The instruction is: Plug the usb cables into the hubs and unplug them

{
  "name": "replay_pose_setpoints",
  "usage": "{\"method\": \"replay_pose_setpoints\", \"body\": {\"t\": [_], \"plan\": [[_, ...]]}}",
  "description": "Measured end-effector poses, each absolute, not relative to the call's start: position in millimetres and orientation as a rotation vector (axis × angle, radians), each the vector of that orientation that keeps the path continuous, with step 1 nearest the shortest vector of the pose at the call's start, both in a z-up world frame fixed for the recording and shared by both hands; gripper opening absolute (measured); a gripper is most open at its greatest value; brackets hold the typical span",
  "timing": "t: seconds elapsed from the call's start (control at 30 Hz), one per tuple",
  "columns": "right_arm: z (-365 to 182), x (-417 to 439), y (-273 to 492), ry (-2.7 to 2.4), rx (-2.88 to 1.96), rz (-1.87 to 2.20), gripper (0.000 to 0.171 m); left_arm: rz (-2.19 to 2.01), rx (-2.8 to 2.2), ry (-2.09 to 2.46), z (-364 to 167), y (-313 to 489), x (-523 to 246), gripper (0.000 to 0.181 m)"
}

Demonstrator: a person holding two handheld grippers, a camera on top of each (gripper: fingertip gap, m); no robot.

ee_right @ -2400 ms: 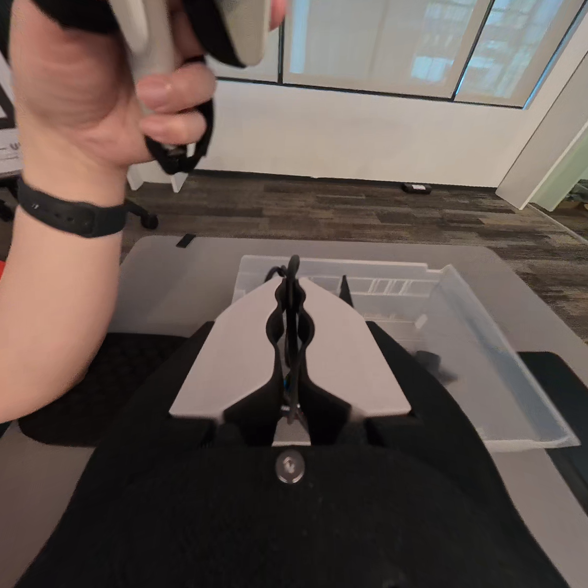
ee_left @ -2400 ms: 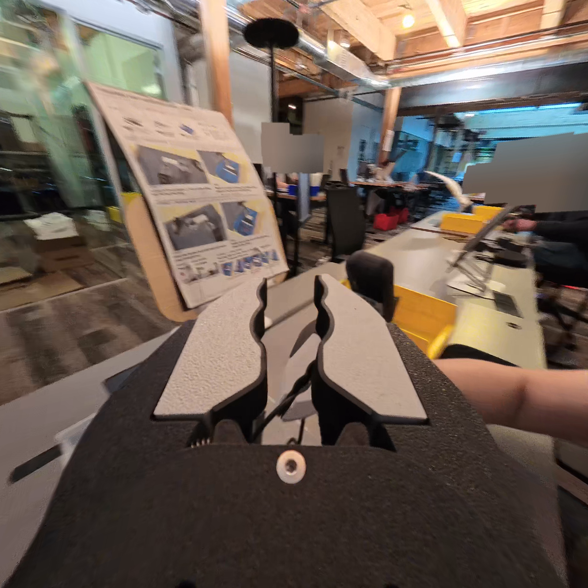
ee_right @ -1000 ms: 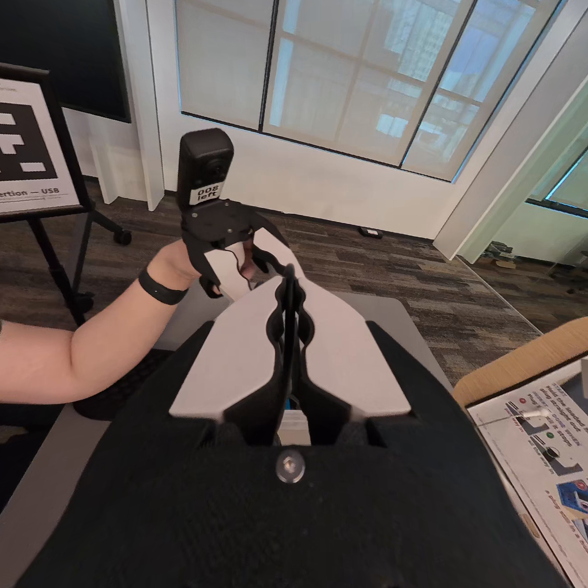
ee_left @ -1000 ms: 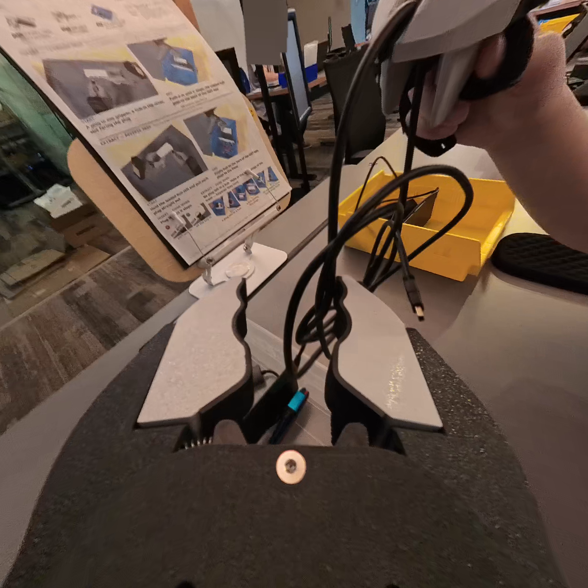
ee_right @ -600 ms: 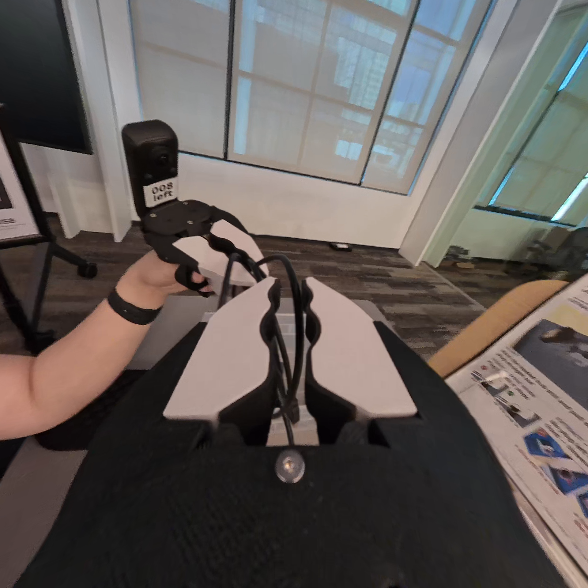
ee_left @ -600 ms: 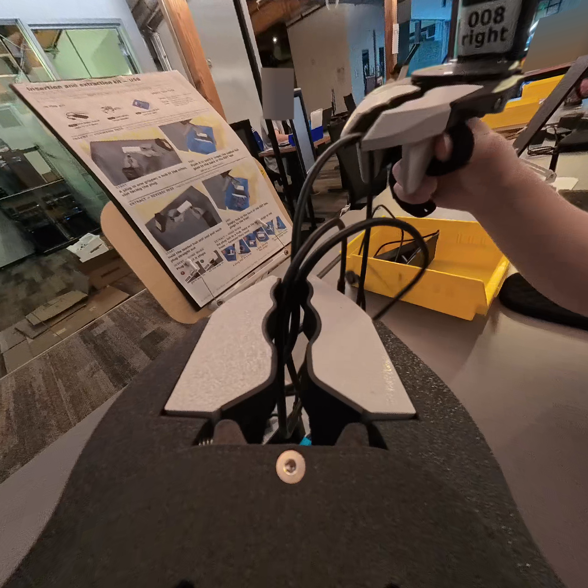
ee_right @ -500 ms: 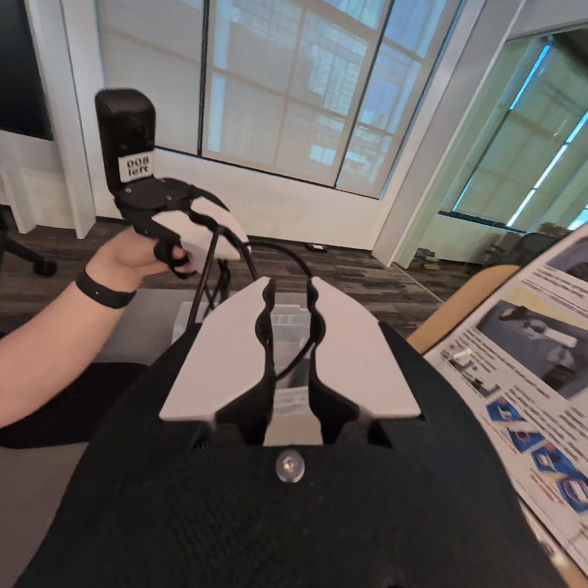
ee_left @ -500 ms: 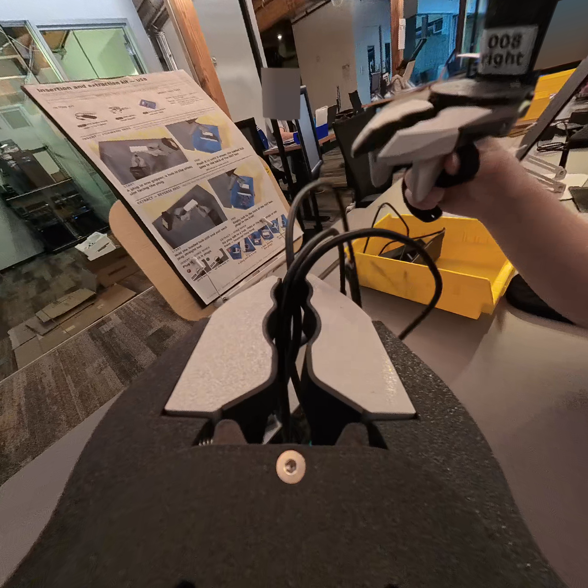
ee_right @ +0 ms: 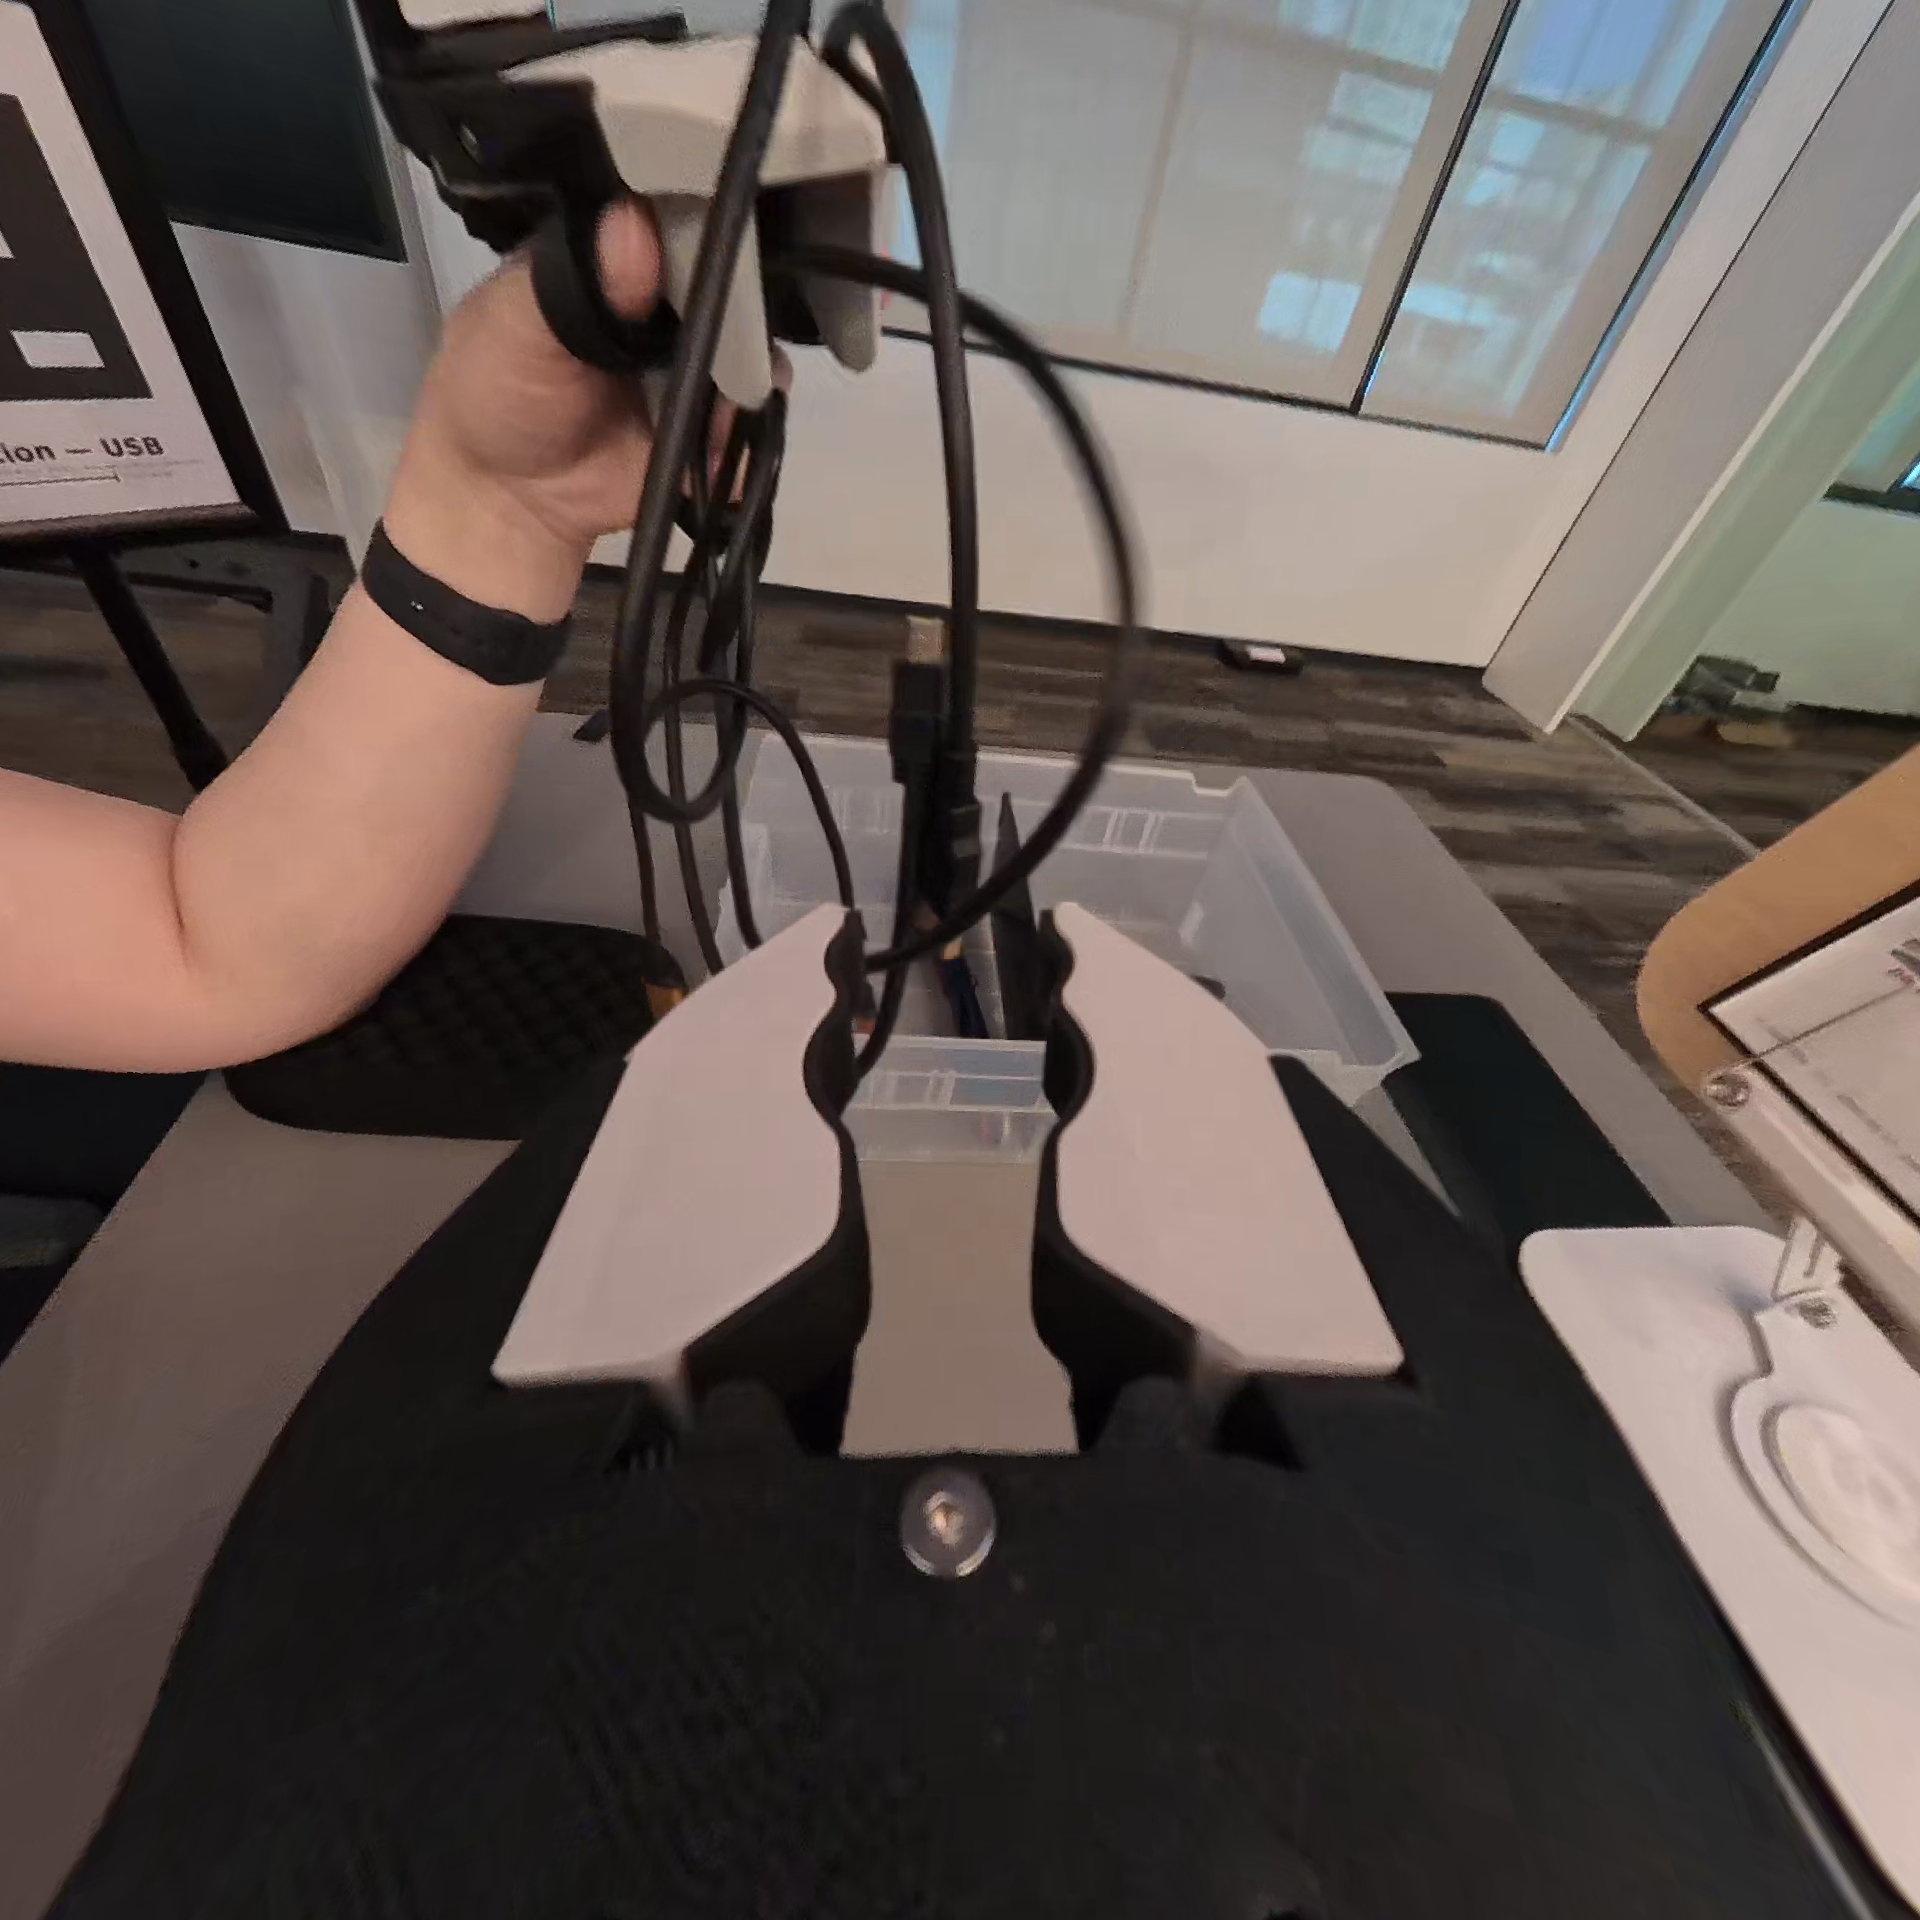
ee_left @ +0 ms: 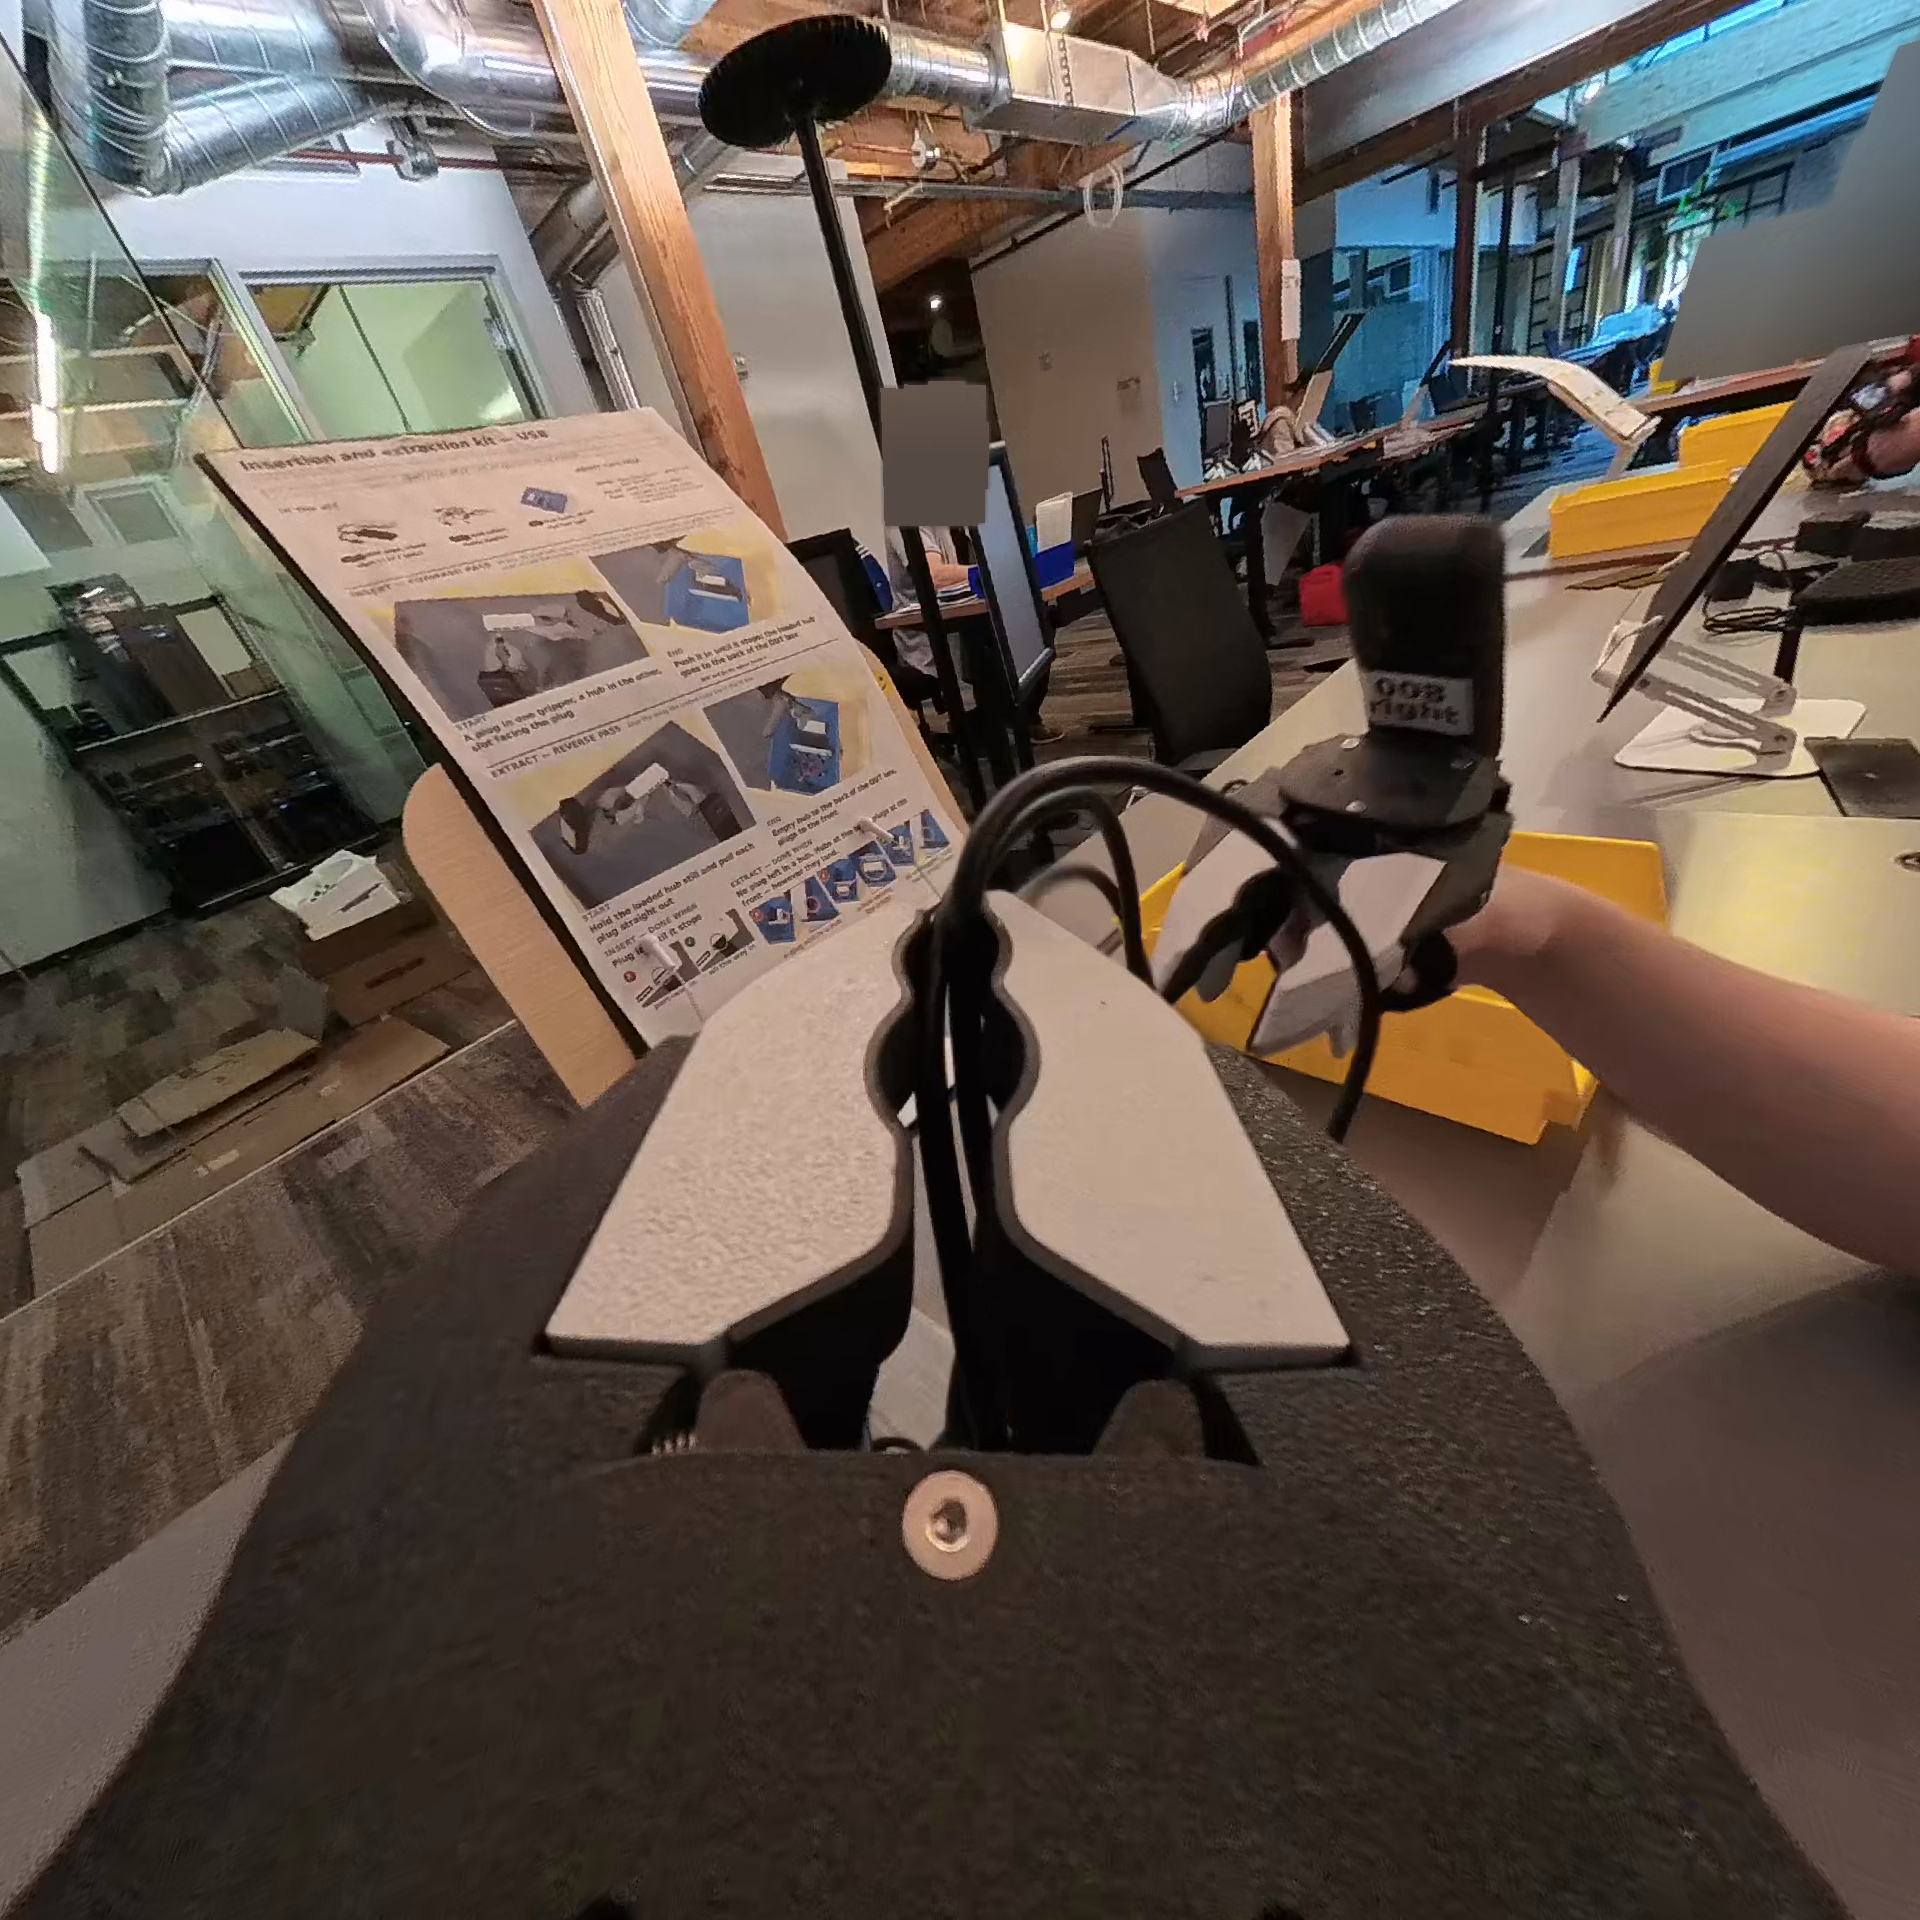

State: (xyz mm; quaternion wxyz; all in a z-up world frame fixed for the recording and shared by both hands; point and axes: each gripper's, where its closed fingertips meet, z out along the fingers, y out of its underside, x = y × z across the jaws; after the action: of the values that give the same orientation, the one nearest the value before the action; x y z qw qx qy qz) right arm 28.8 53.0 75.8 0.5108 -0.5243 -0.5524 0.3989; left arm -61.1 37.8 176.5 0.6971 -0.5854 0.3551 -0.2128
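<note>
My left gripper (ee_left: 951,940) is shut on a bundle of black USB cables (ee_left: 1049,774), which loop up out of its tips. In the right wrist view the left gripper (ee_right: 800,353) is high at the top, and the cables (ee_right: 956,416) hang from it in loops over a clear plastic bin (ee_right: 1299,935). One black USB plug (ee_right: 920,675) dangles with its metal end up. My right gripper (ee_right: 945,935) is open, low in front of the bin, with one cable loop brushing its left finger. It also shows in the left wrist view (ee_left: 1216,1013), open, over a yellow bin (ee_left: 1455,1049).
An instruction board (ee_left: 623,727) on a wooden stand rises at the table's far edge; its white base plate (ee_right: 1714,1455) lies at the right. Black ribbed mats (ee_right: 468,1018) flank the clear bin. A marker sign (ee_right: 73,312) stands beyond the table on the left. One gripper's finger ends stand about 15 cm off the other's.
My left gripper closed on the cable bundle and lifted it. My right gripper opened, let go of the cables and dropped low in front of the clear bin.
</note>
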Motion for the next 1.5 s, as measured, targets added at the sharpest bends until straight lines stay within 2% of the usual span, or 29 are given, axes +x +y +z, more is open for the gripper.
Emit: {"method": "replay_pose_setpoints", "body": {"t": [0.23,0.27,0.33,0.37,0.6,0.83,0.93,1.23,1.27,1.37,1.5], "plan": [[25.0,-3.3,29.9,-1.489,-1.393,1.272,0.04,-0.474,-1.339,0.797,168.5,48.0,-51.0,0.005],[17.8,-6.4,32.6,-1.496,-1.425,1.25,0.038,-0.472,-1.343,0.795,167.7,49.4,-50.8,0.005],[4.8,-7.3,32.5,-1.558,-1.465,1.208,0.012,-0.445,-1.344,0.78,168.5,51.8,-53.9,0.005],[2.6,-5.9,28.4,-1.59,-1.472,1.228,0.006,-0.439,-1.34,0.775,169.7,51.5,-56.0,0.005],[18.7,29.6,6.5,-1.681,-1.473,1.37,0.003,-0.455,-1.306,0.635,185.3,49.9,-89.7,0.005],[-13.2,54.1,23.0,-1.738,-1.684,1.174,0.001,-0.447,-1.275,0.495,195.4,49.9,-124.4,0.005],[-30.5,65.6,34.3,-1.739,-1.831,1.038,0.001,-0.455,-1.252,0.446,200.1,48.3,-134.8,0.005],[-11.0,76.6,66.1,-1.523,-1.806,0.998,0.002,-0.504,-1.231,0.487,203.0,43.8,-120.2,0.005],[-11.6,76.9,72.8,-1.491,-1.817,0.974,0.003,-0.509,-1.229,0.491,203.4,43.8,-116.9,0.005],[-17.0,81.8,83.9,-1.437,-1.895,0.929,0.026,-0.512,-1.223,0.483,204.7,45.6,-110.0,0.004],[-12.3,100.7,86.4,-1.39,-1.971,0.846,0.031,-0.518,-1.213,0.452,206.7,49.0,-105.5,0.005]]}}
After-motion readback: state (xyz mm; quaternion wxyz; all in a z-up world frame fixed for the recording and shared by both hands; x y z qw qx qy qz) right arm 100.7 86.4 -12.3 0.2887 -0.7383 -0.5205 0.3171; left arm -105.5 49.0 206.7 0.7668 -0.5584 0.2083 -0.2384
